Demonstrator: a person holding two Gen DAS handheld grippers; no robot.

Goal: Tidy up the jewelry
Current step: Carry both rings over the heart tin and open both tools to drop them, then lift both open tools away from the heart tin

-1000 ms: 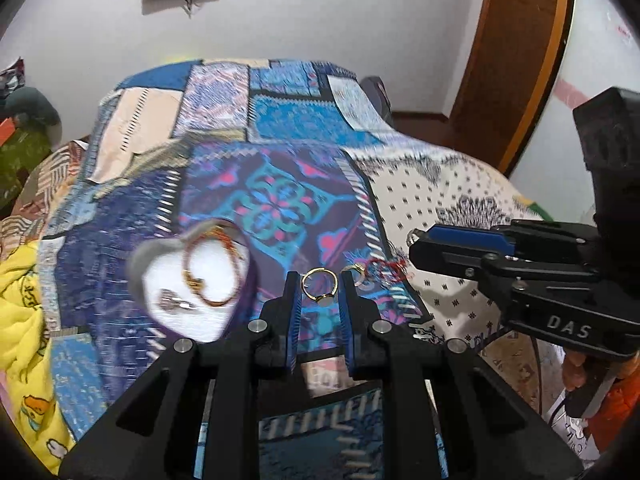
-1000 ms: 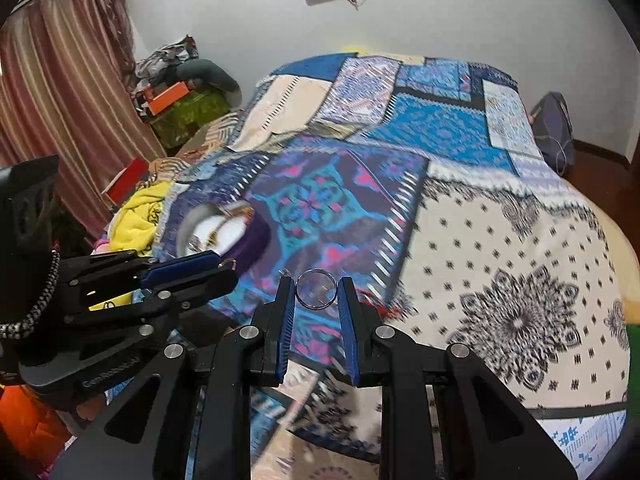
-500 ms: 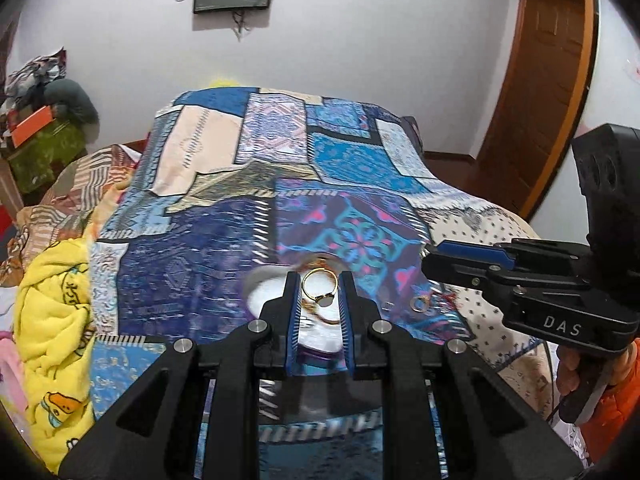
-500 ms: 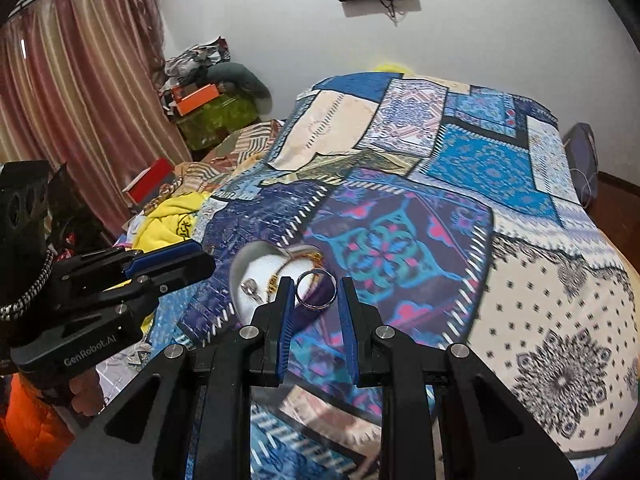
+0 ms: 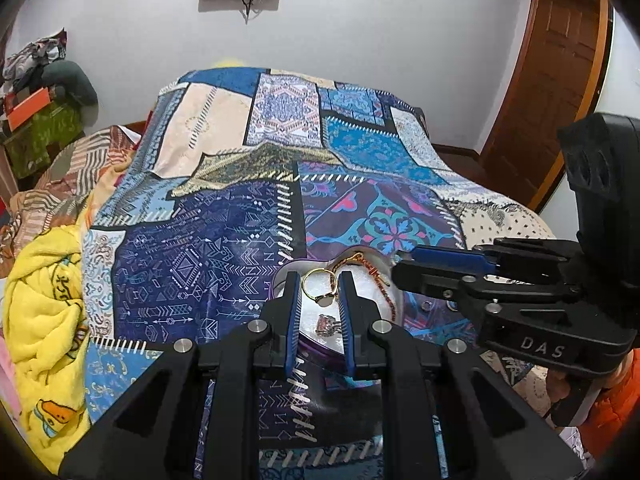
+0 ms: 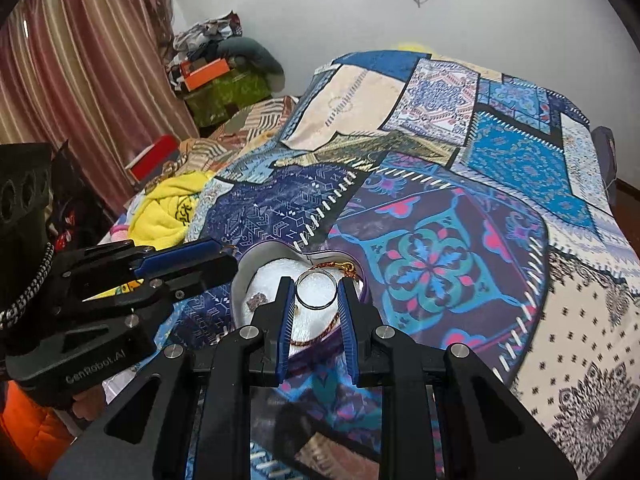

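Observation:
My left gripper (image 5: 319,280) is shut on a gold ring (image 5: 320,289) and hangs over the heart-shaped box (image 5: 320,350). The box has a white lining and holds a red-gold bracelet (image 5: 378,278) and a pink-stone piece (image 5: 326,322). My right gripper (image 6: 316,286) is shut on a plain silver ring (image 6: 317,290) above the same box (image 6: 256,256), over the bracelet (image 6: 316,338). The two grippers sit side by side: the right one (image 5: 404,270) shows at the right of the left wrist view, and the left one (image 6: 228,260) at the left of the right wrist view.
The box lies on a patchwork bedspread (image 6: 432,264). A small ring (image 5: 427,305) lies on the spread right of the box. A yellow blanket (image 5: 44,300) is heaped at the bed's left edge. Clutter and a curtain (image 6: 80,80) stand beyond; a wooden door (image 5: 560,80) is at right.
Both grippers have carried their rings leftward across the bedspread until they are above the heart-shaped box. The box was off to the left before and now lies under the fingertips.

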